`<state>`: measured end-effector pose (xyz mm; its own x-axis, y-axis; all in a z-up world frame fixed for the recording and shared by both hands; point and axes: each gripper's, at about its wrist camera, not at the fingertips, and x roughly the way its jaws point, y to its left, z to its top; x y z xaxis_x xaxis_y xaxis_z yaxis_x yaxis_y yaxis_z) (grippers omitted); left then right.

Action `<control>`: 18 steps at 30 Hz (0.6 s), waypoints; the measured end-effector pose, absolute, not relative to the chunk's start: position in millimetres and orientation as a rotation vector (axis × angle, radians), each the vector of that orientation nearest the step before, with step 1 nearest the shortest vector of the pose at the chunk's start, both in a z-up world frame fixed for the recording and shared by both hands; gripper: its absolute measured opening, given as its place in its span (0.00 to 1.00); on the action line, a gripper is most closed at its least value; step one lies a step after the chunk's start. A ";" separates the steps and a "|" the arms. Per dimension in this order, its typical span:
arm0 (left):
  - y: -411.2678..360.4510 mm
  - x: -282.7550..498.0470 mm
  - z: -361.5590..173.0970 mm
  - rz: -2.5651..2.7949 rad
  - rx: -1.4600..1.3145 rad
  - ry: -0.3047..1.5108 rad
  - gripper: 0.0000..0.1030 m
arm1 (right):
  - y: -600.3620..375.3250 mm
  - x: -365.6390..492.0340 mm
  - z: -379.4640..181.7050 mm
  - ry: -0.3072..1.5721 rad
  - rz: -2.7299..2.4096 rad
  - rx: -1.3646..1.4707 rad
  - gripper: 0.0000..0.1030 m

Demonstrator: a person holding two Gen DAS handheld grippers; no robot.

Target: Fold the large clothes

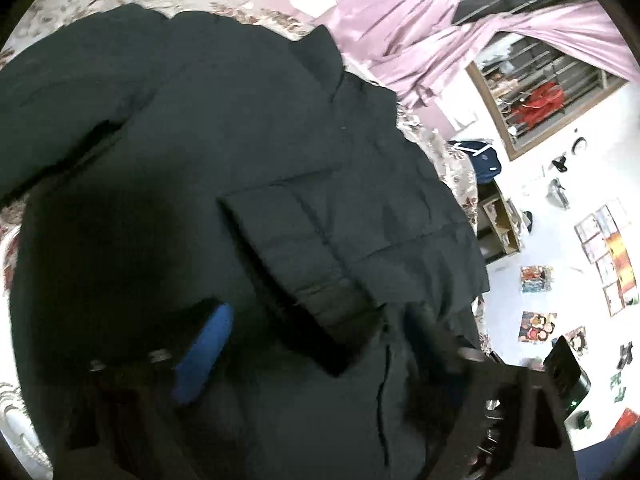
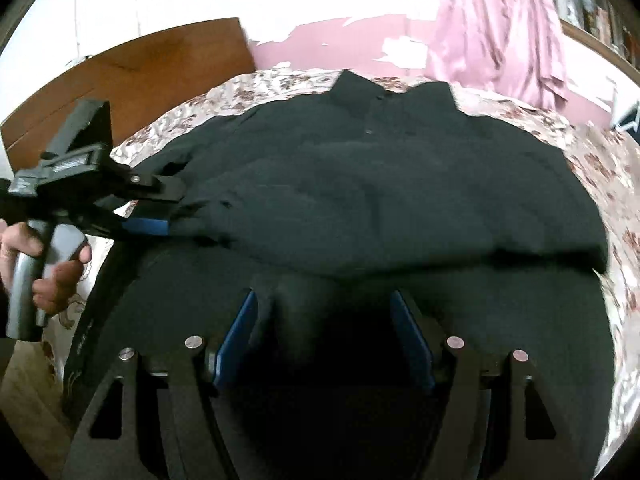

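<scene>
Right wrist view: jacket [image 2: 400, 200] spread on bed [image 2: 592, 160], long axis crosswise. Right gripper [image 2: 324, 344] half open over near hem, empty. Left gripper [image 2: 160, 212] at left edge, part-open, grip unclear.

Bed with floral bedspread [image 2: 592, 168], wooden headboard [image 2: 132, 76] at far left, large dark jacket [image 2: 400, 200] spread flat across it, collar toward the far edge
</scene>
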<state>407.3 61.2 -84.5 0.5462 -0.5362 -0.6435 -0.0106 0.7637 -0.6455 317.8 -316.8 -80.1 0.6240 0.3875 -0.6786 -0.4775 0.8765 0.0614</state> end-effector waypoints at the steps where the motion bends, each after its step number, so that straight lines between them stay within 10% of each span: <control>1: 57.2 408.7 -82.9 -0.340 -0.638 0.960 0.58 | -324.7 313.1 -80.4 0.746 0.487 -0.126 0.62; 6: 38.2 406.7 -60.3 -0.267 -0.464 0.902 0.10 | -347.2 322.0 -75.2 0.730 0.431 -0.118 0.62; 18: 84.2 389.6 32.8 -0.124 -0.276 0.637 0.05 | -355.1 371.6 -42.0 0.627 0.343 0.016 0.62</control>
<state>389.6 84.2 32.8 0.7981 -0.1980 -0.5691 0.0295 0.9562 -0.2912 371.6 -355.1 -42.0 0.7552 0.3192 -0.5725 -0.3094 0.9436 0.1180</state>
